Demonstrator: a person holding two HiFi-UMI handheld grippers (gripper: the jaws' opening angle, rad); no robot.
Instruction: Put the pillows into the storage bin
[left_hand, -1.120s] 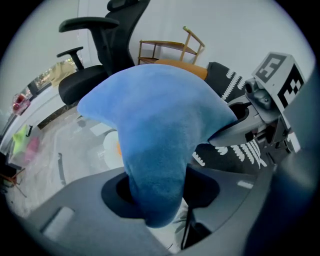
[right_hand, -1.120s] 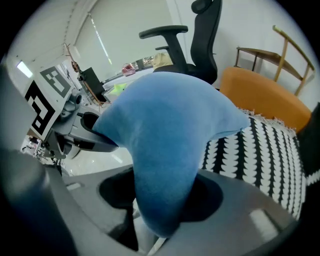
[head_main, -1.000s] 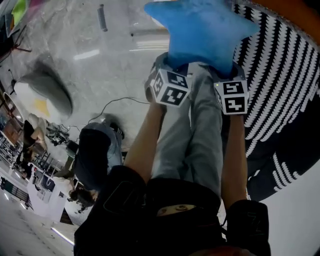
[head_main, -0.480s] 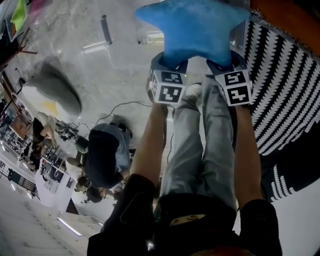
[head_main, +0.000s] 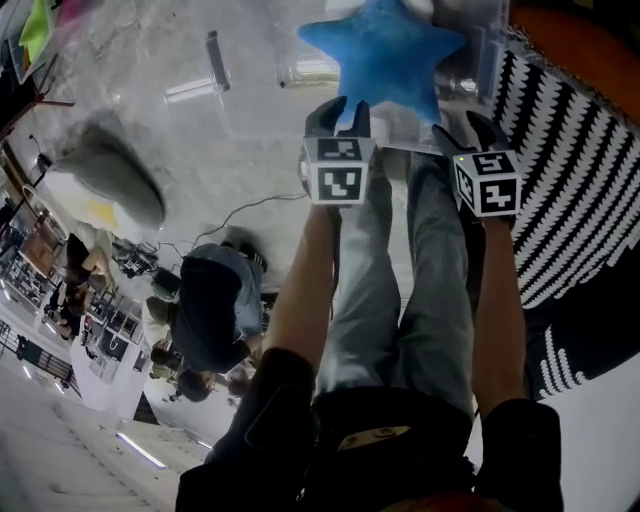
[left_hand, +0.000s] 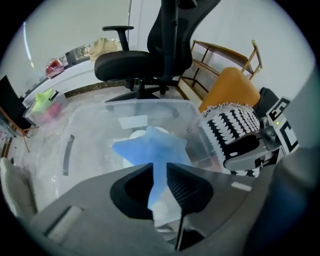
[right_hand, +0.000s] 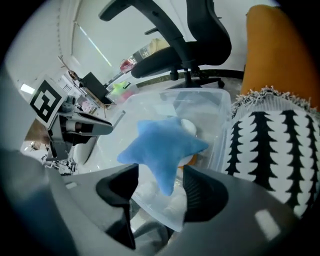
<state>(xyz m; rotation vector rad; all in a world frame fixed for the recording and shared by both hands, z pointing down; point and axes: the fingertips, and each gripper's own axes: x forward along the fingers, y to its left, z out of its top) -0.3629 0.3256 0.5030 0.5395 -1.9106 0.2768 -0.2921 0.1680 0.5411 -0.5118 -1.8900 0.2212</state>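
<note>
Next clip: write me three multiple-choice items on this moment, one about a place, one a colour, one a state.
1. Where is the star pillow? A. at the clear bin B. on the office chair C. on the striped pillow
2. Its colour? A. orange B. blue C. green
3. The right tool's jaws? A. shut on the striped pillow B. apart C. shut, empty
A: it shows at the bin's opening. B: blue in every view. B: the jaws have just been opening, the star's tip loose between them.
</note>
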